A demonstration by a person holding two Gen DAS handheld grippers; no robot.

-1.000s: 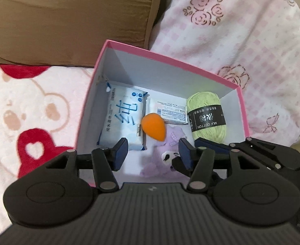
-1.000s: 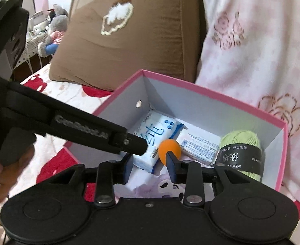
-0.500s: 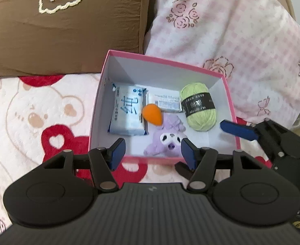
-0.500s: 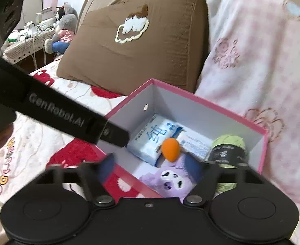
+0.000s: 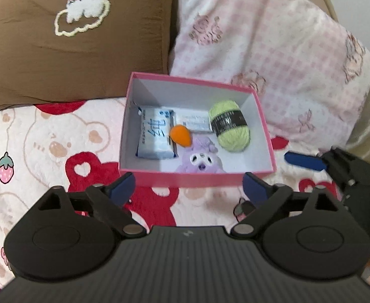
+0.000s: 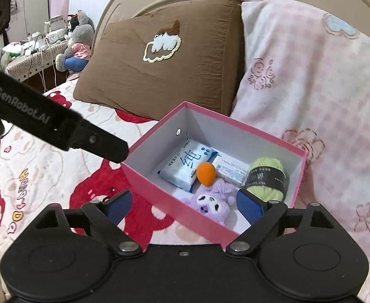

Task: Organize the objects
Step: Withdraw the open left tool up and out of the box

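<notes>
Nearest: left gripper (image 5: 188, 186), jaws spread wide, nothing held, short of the near wall of the pink box (image 5: 197, 178). Right gripper (image 6: 185, 204), likewise released and empty, straddling the box's near corner. Box resting on a bear-print blanket (image 5: 46, 146). Inside, near to far: purple plush toy (image 5: 200, 160) at the front wall; orange egg-shaped sponge (image 5: 181, 135) touching it; tissue pack (image 5: 155, 136) at left, green yarn ball (image 5: 230, 128) at right; small white carton (image 5: 195, 123) at the back. Beyond: brown pillow (image 5: 76, 40) and pink checked pillow (image 5: 273, 58).
</notes>
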